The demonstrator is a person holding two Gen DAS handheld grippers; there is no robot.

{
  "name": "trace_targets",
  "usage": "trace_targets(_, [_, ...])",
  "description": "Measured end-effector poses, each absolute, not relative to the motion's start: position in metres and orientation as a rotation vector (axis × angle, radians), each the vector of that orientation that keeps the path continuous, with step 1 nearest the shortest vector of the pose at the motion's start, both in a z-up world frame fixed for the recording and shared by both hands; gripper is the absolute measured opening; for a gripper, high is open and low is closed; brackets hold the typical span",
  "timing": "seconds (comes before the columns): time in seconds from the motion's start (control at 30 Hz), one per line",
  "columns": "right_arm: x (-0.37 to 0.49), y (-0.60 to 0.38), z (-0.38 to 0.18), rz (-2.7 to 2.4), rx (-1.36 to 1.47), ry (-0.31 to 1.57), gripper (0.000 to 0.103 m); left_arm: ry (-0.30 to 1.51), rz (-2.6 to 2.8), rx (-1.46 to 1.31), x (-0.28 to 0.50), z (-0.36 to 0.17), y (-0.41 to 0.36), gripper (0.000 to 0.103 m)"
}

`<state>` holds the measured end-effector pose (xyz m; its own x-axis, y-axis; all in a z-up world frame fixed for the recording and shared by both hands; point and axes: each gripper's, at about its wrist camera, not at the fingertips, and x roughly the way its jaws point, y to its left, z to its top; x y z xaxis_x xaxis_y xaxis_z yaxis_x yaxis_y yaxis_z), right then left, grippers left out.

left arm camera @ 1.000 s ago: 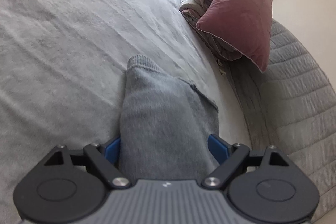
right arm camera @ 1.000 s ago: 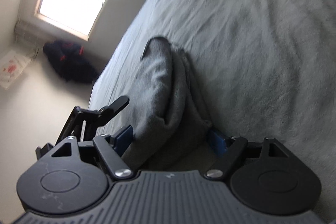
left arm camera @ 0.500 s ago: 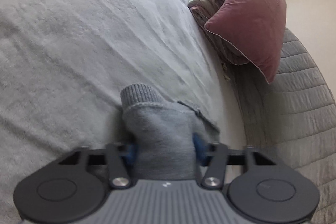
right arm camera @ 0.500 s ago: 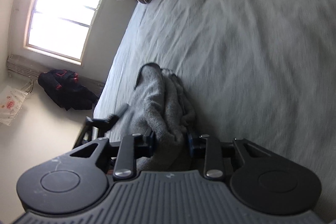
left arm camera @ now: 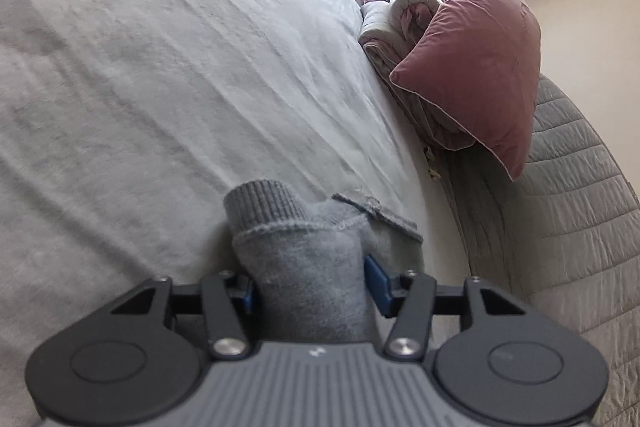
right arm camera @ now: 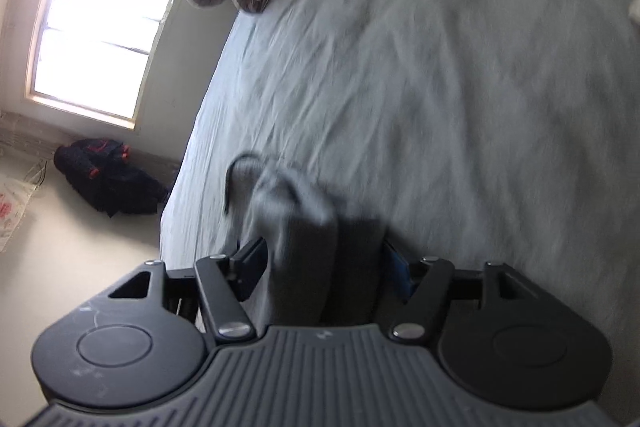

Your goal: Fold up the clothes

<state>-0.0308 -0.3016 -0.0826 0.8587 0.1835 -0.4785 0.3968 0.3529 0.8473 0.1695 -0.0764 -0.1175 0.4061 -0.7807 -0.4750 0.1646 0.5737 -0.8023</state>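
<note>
A grey sweatshirt (left arm camera: 304, 247) lies bunched on the pale grey bed sheet (left arm camera: 160, 67), its ribbed cuff (left arm camera: 260, 199) sticking up. My left gripper (left arm camera: 308, 275) straddles the cloth; its jaws are opening and the blue pads (left arm camera: 376, 281) stand at the cloth's sides without squeezing it. In the right wrist view the same sweatshirt (right arm camera: 288, 211) is blurred, a folded lump. My right gripper (right arm camera: 326, 259) has it between its jaws, which are opening too, with a small gap at each pad.
A pink pillow (left arm camera: 472, 67) leans on rolled bedding (left arm camera: 400, 11) against a quilted grey headboard (left arm camera: 568, 207). Wide bed sheet stretches ahead of both grippers. Beyond the bed edge, a dark bag (right arm camera: 104, 175) lies on the floor under a bright window (right arm camera: 100, 39).
Both grippers closed on the sweatshirt and pulled it into a tighter bunch, then widened again. The garment now looks shorter and more gathered than a second ago.
</note>
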Motion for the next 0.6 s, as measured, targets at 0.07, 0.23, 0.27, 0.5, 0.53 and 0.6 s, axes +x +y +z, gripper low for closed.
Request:
trace_targets(0.07, [-0.028, -0.294, -0.086, -0.148, 1.19, 0.544, 0.068, 0.973, -0.665, -0.732, 0.17, -0.116, -0.083, 0.056])
trace_targets(0.23, [-0.023, -0.291, -0.092, -0.173, 1.194, 0.476, 0.042, 0.969, -0.646, -0.758, 0.168, -0.115, -0.086, 0.031])
trace_targets(0.27, [-0.023, -0.291, -0.092, -0.176, 1.199, 0.464, 0.04, 0.964, -0.644, -0.761, 0.168, -0.113, -0.086, 0.03])
trace_targets(0.5, [-0.02, -0.29, -0.068, -0.203, 1.124, 0.401, 0.037, 0.929, -0.651, -0.762, 0.168, -0.091, -0.1, 0.029])
trace_targets(0.53, [-0.02, -0.294, -0.066, -0.212, 1.132, 0.39, 0.037, 0.925, -0.656, -0.766, 0.169, -0.086, -0.105, 0.029])
trace_targets(0.6, [-0.021, -0.304, -0.062, -0.23, 1.154, 0.366, 0.037, 0.92, -0.666, -0.771, 0.17, -0.078, -0.118, 0.029])
